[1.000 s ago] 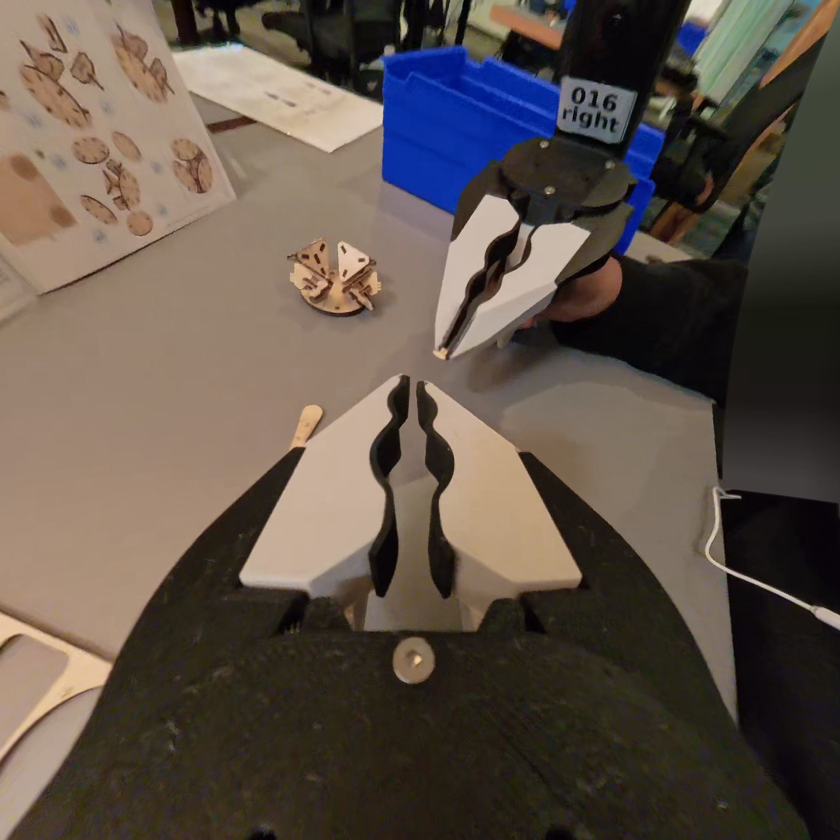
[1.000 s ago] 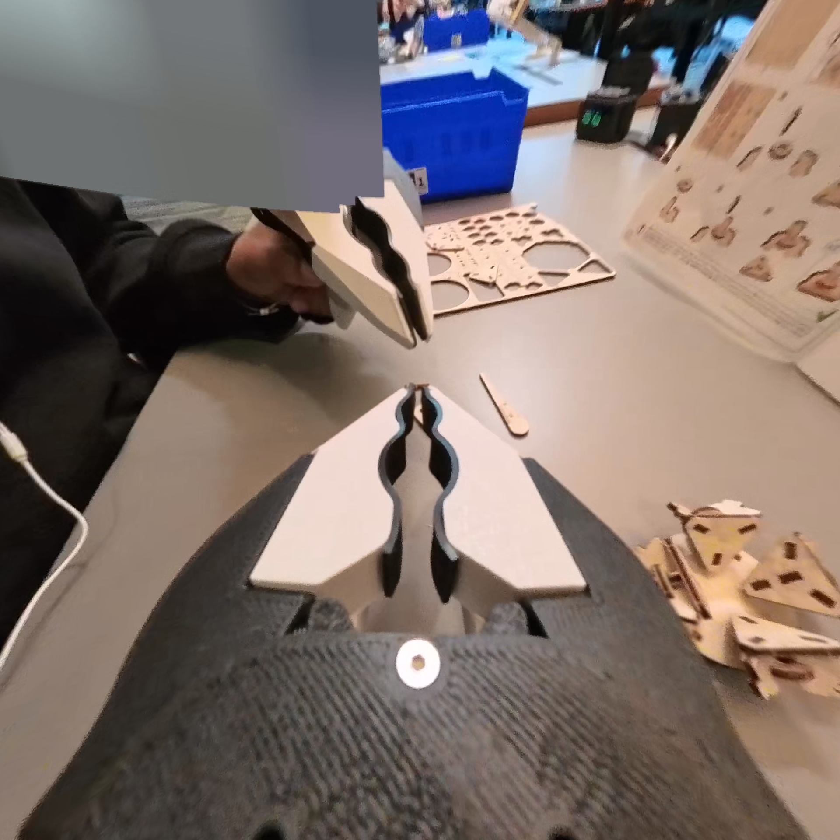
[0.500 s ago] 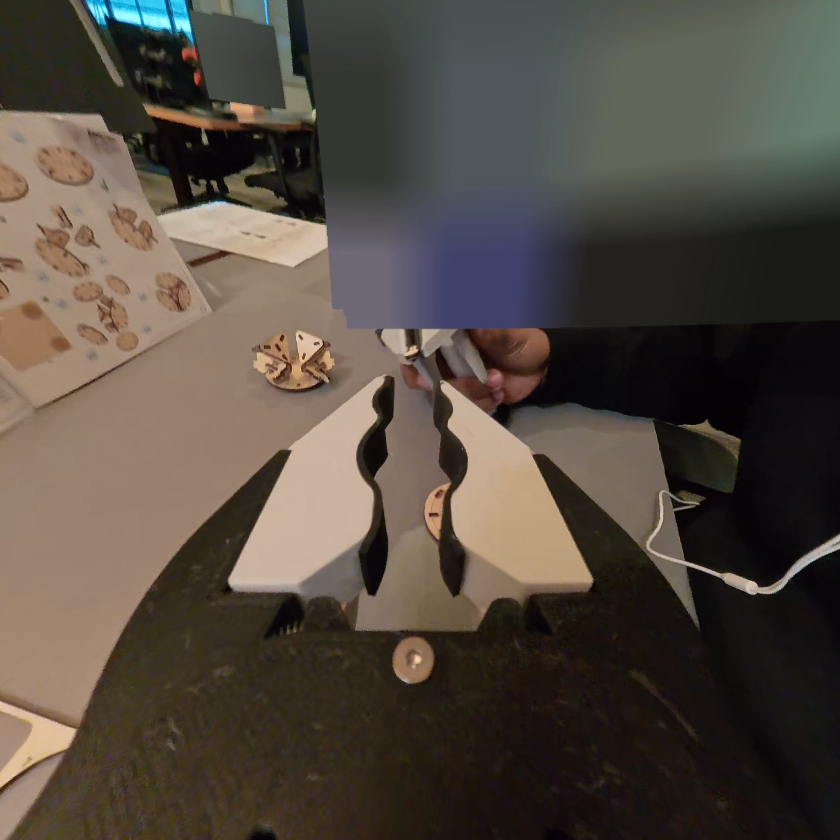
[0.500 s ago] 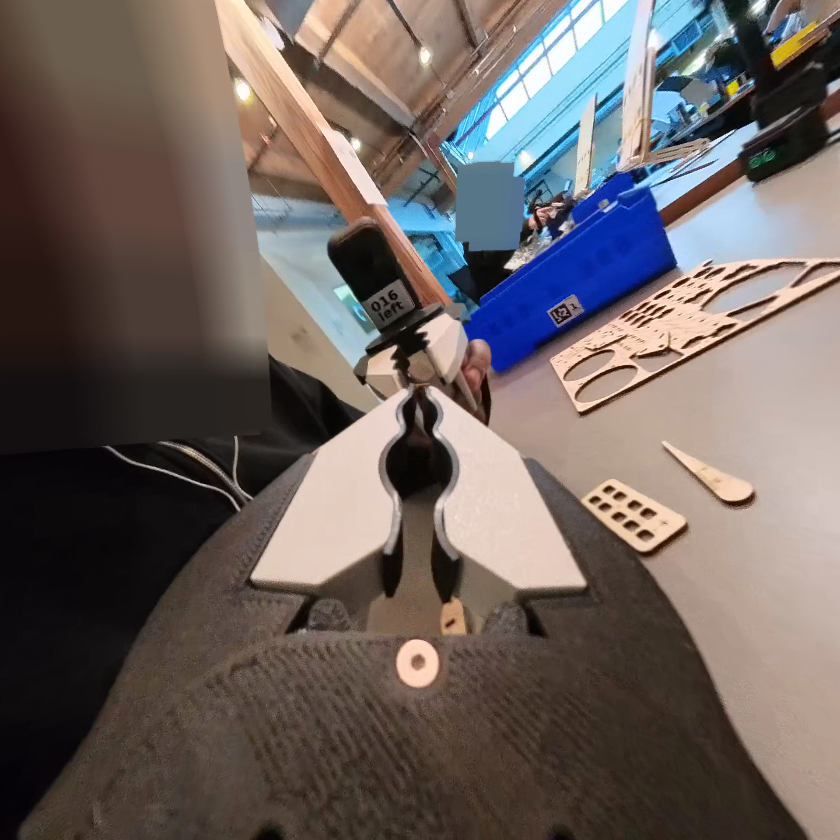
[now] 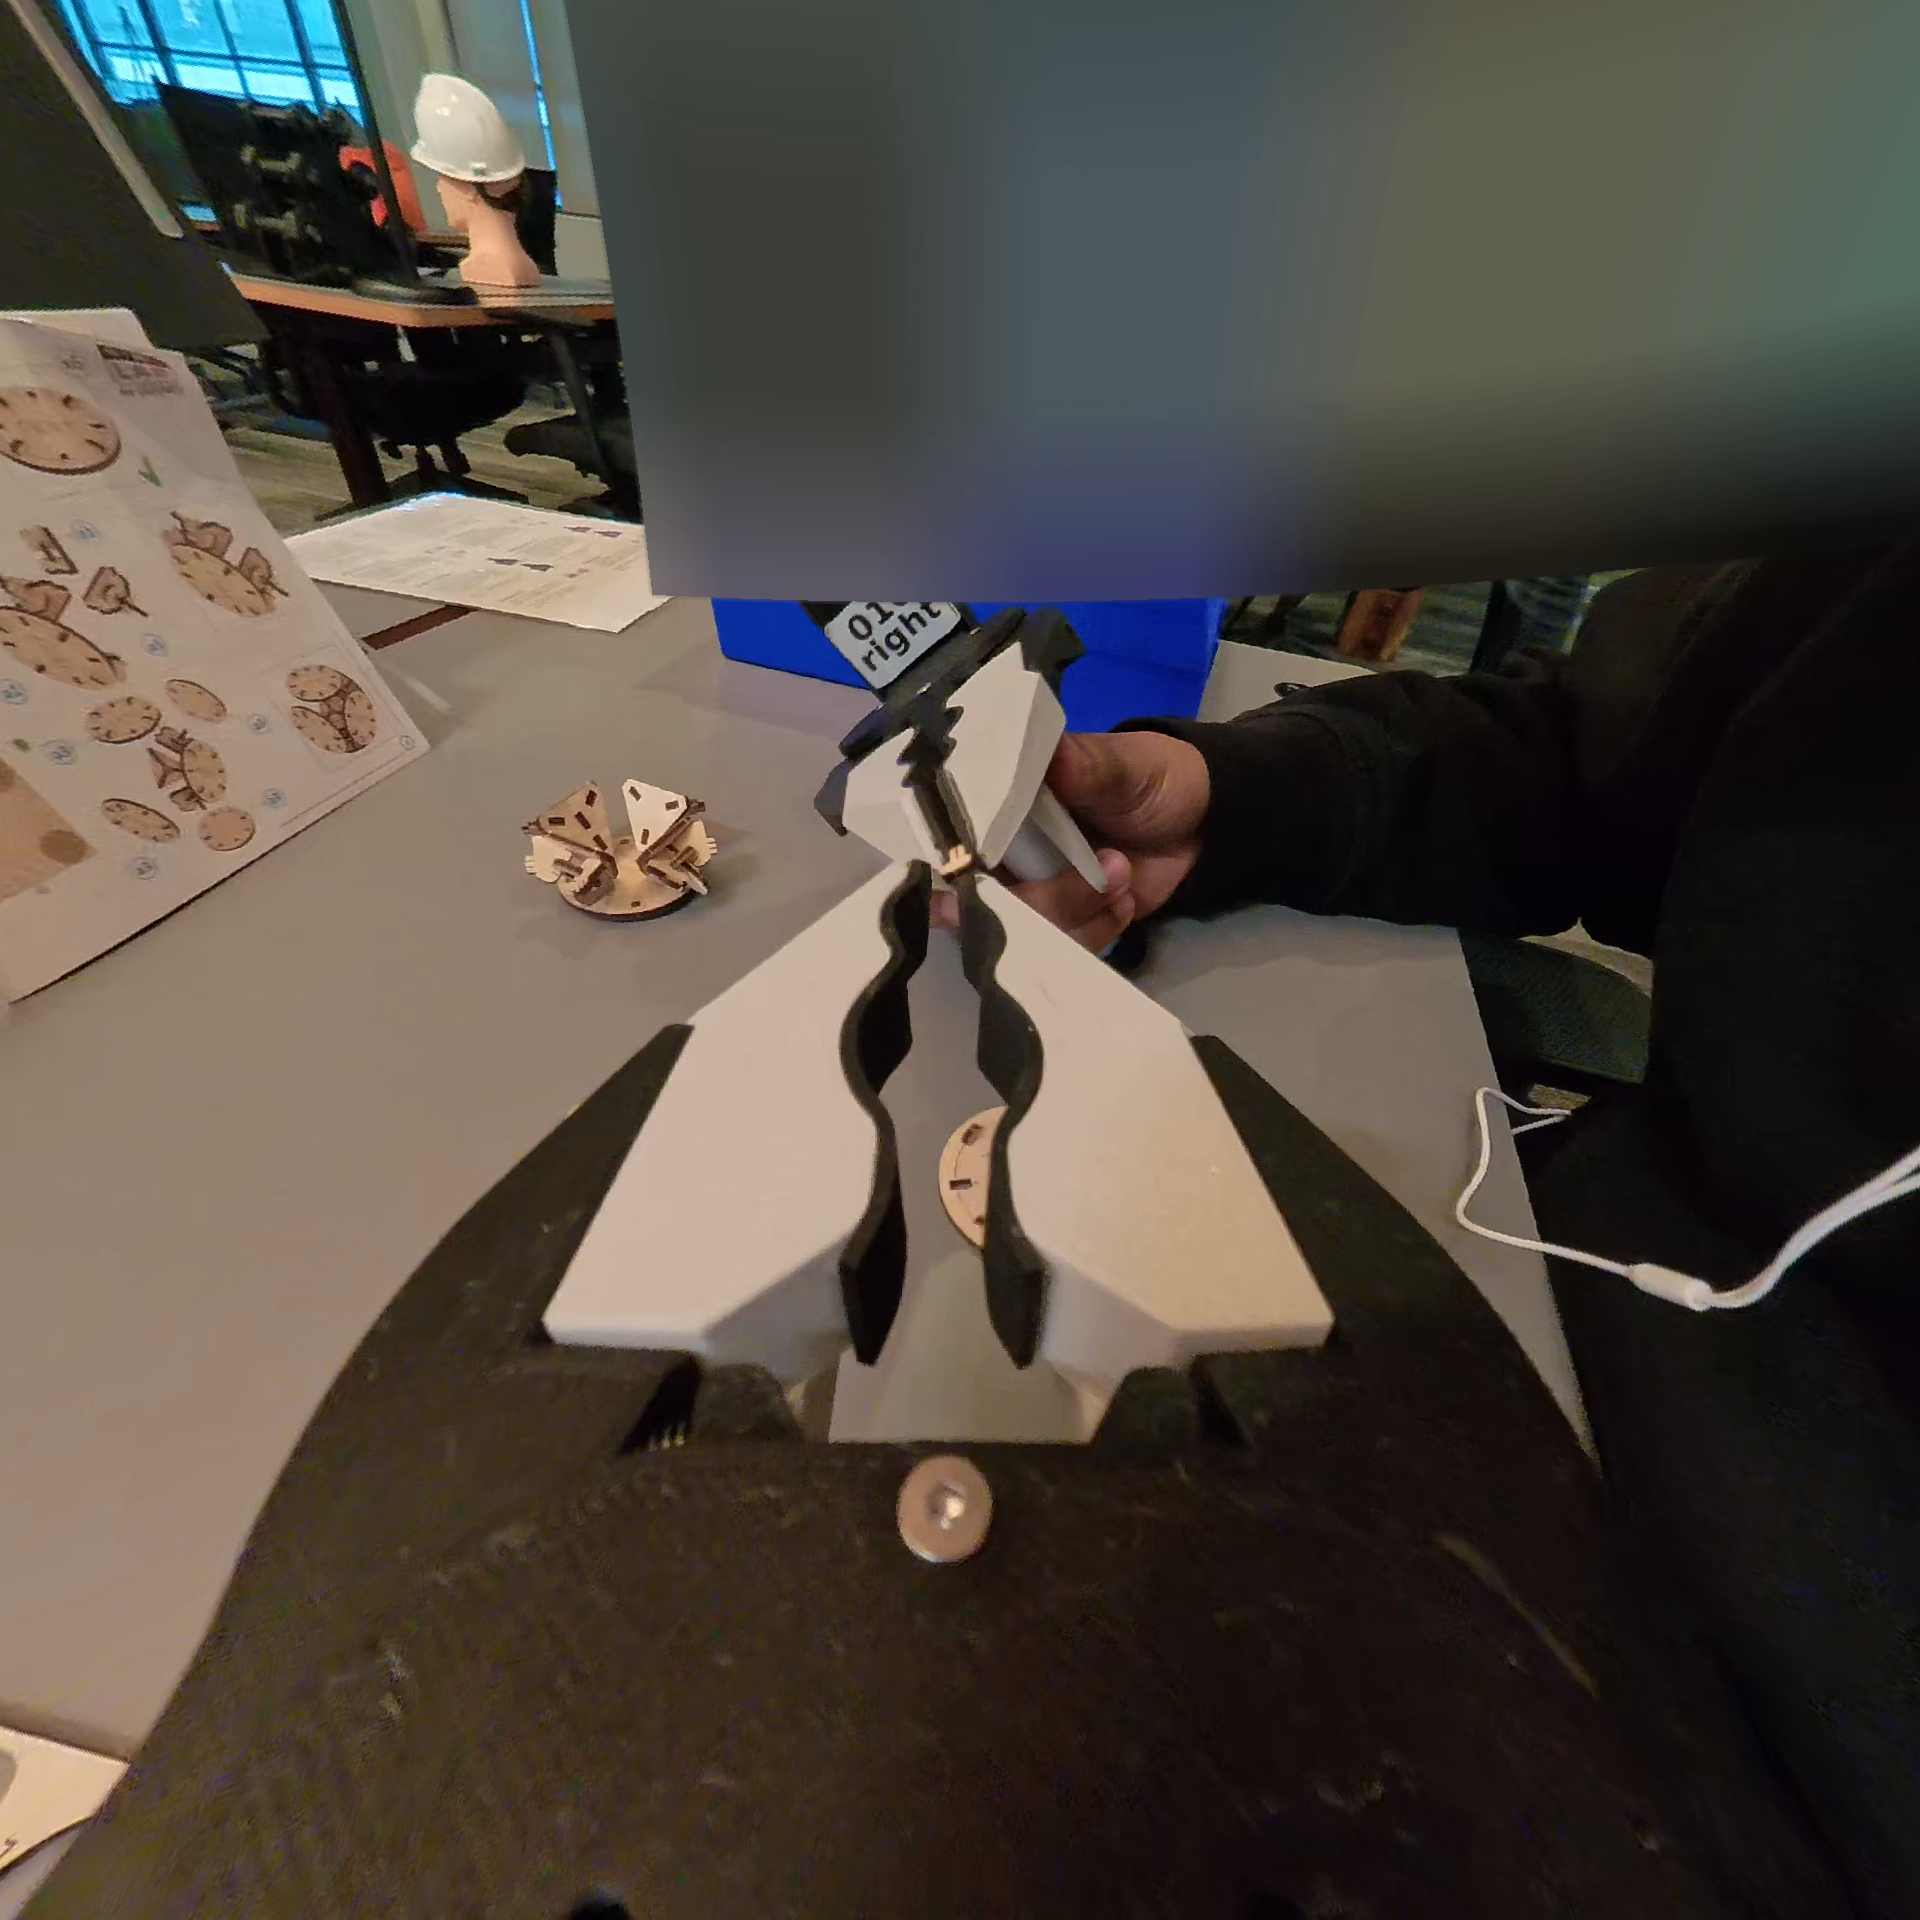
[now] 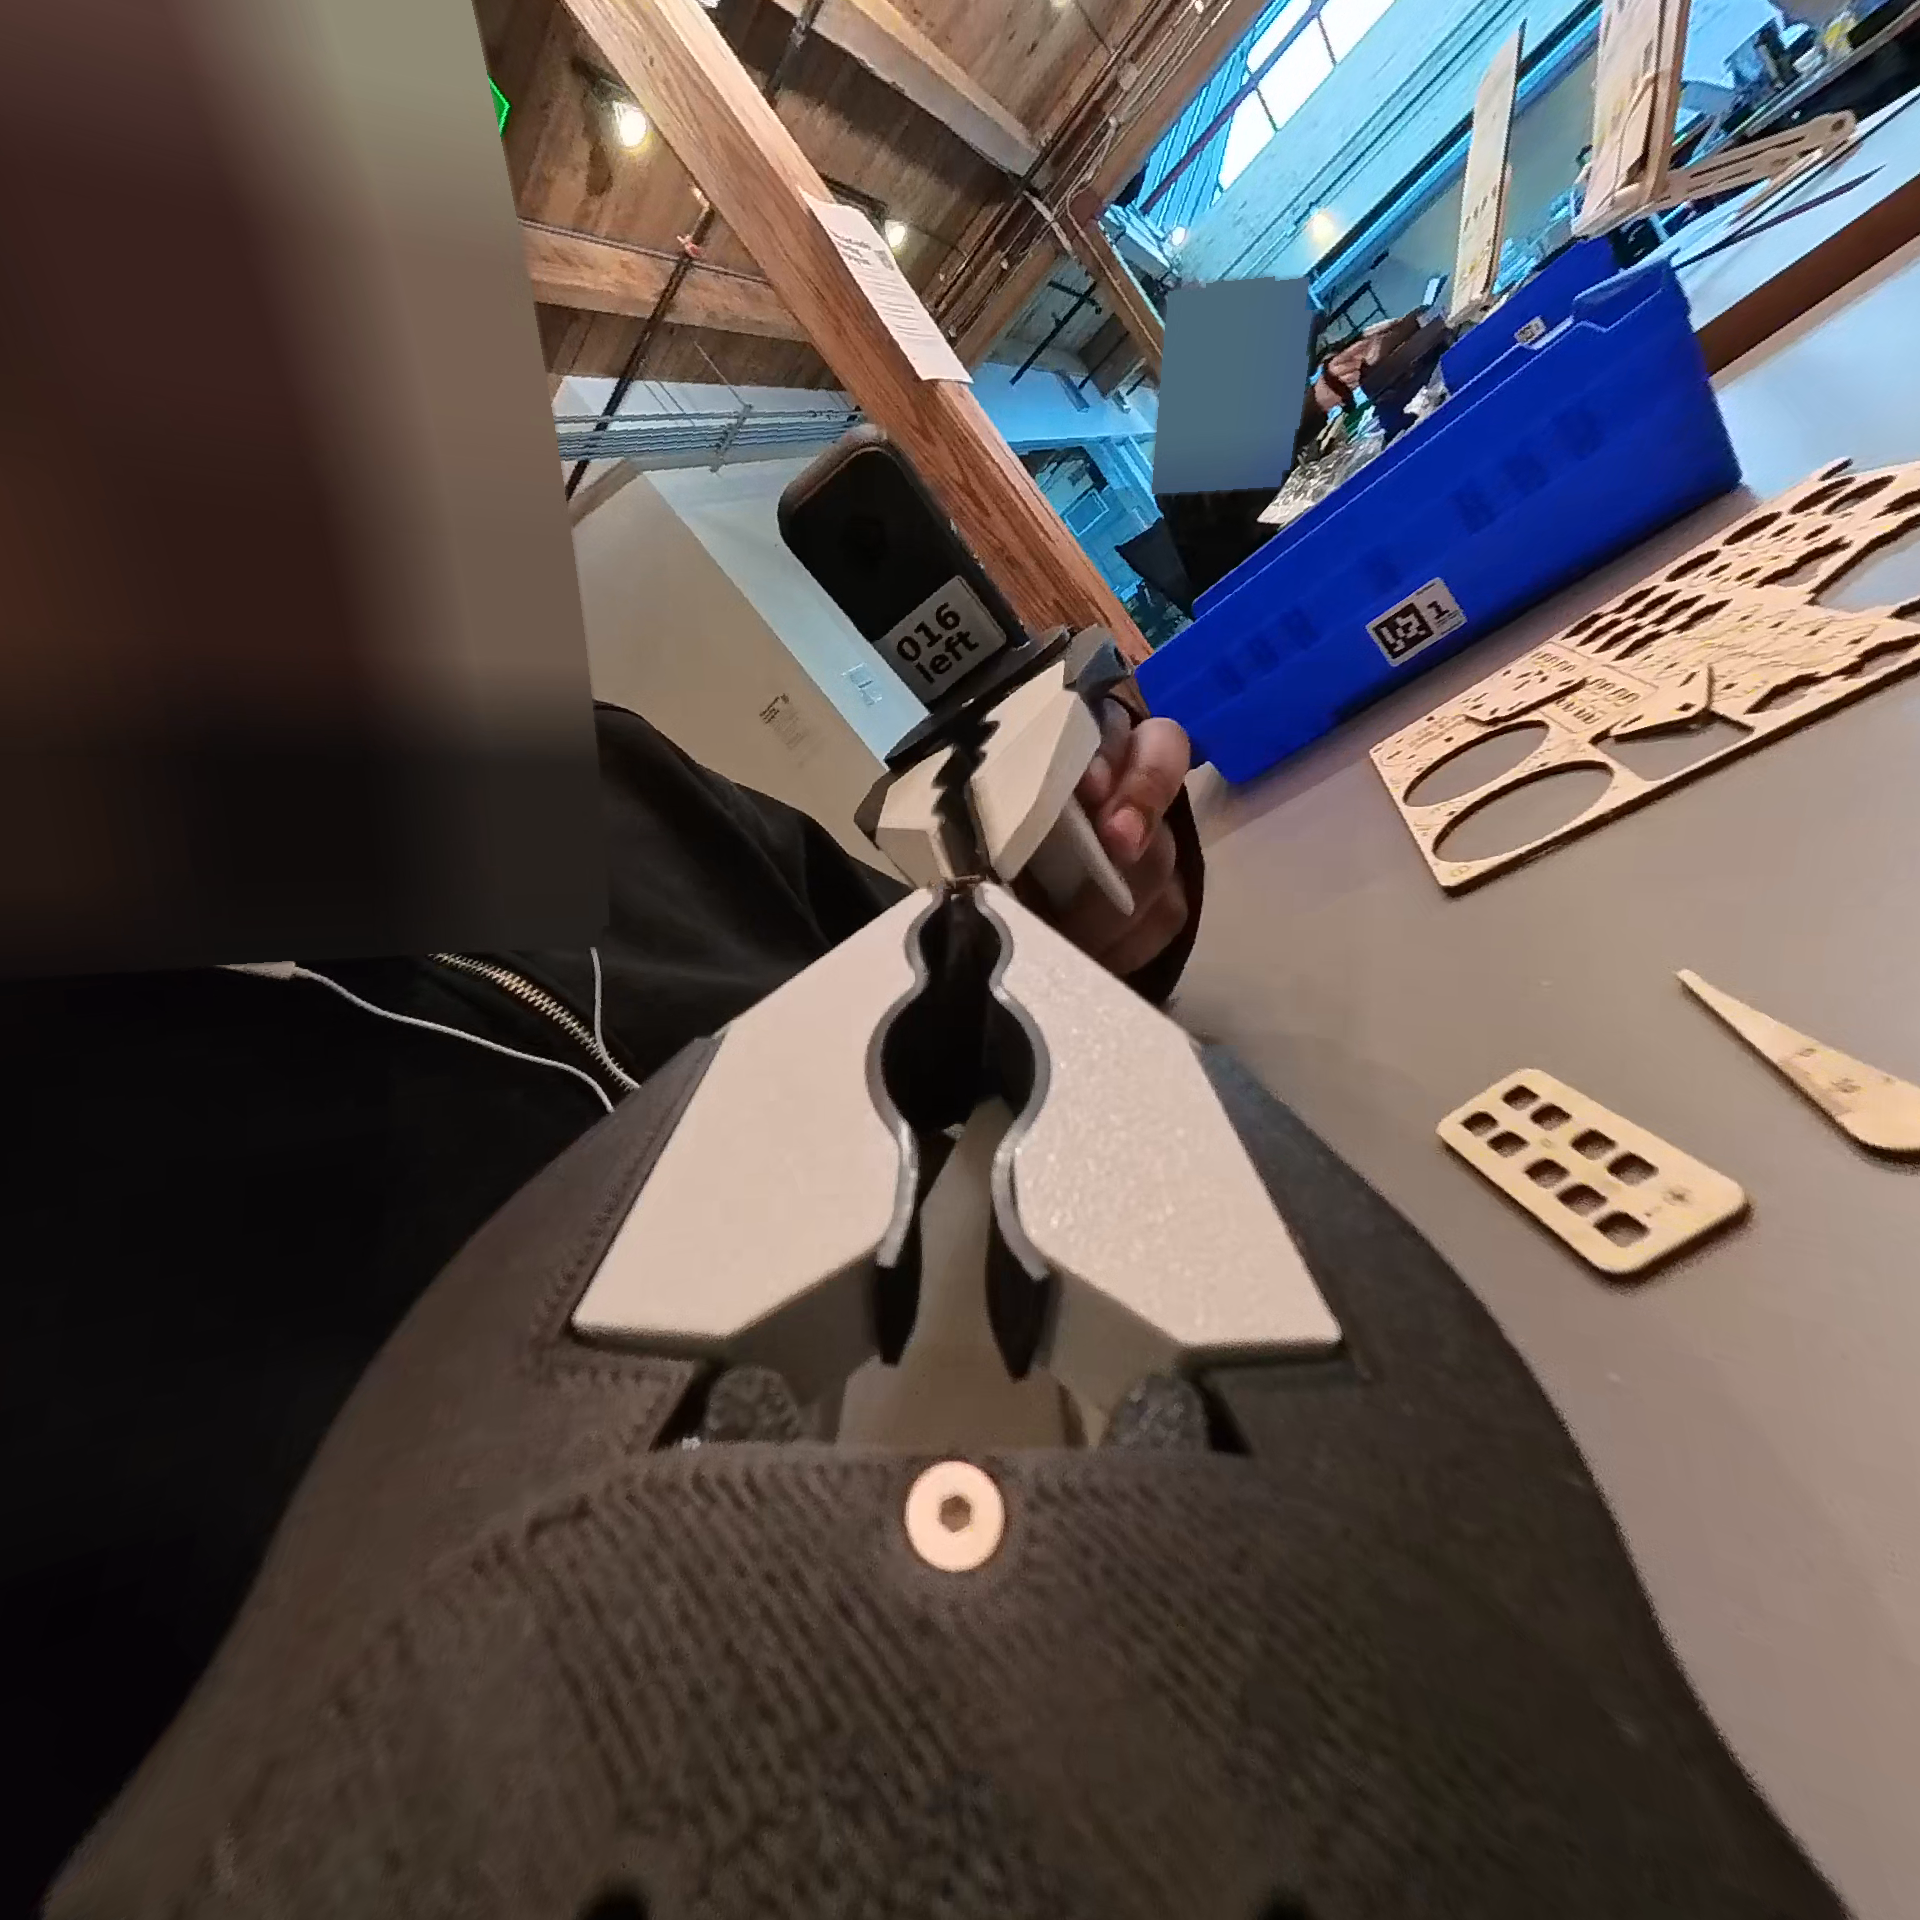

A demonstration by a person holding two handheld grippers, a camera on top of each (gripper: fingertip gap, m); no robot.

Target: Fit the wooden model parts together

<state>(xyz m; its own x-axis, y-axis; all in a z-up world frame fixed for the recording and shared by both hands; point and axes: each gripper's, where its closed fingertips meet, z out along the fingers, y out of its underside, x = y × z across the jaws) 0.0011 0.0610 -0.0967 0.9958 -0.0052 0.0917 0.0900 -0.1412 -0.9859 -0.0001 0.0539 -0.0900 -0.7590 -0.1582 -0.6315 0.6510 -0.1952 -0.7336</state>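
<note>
- Right gripper point(image 6: 956, 904): we record its jaws drawn fully together, nipping a small wooden piece point(image 5: 954, 860) at the very tips. A hand point(image 5: 1132, 821) in a dark sleeve grips its handle.
- Left gripper point(image 5: 940, 878): jaws nearly closed, with a narrow slit showing between the tips. It points tip to tip at the right gripper. One fingertip sits right against the small wooden piece and the other stands just clear of it. We see no grip of its own on the piece.
- Small wooden piece: pale and tiny, held in the air above the grey table point(image 5: 312, 1091), at the point where the two grippers meet.
- Wooden disc point(image 5: 966, 1174): lies flat on the table beneath the left gripper, partly hidden by its fingers.
- Half-built wooden model point(image 5: 620, 854): a round base with upright triangular pieces, on the table well apart from both grippers.
- Instruction sheet point(image 5: 156, 675): propped at a slant beyond the model.
- Perforated wooden plate point(image 6: 1590, 1184) and pointed wooden strip point(image 6: 1808, 1070): both flat on the table, near each other.
- Cut-out plywood sheet point(image 6: 1662, 727): lies in front of a blue bin point(image 6: 1455, 623)
</note>
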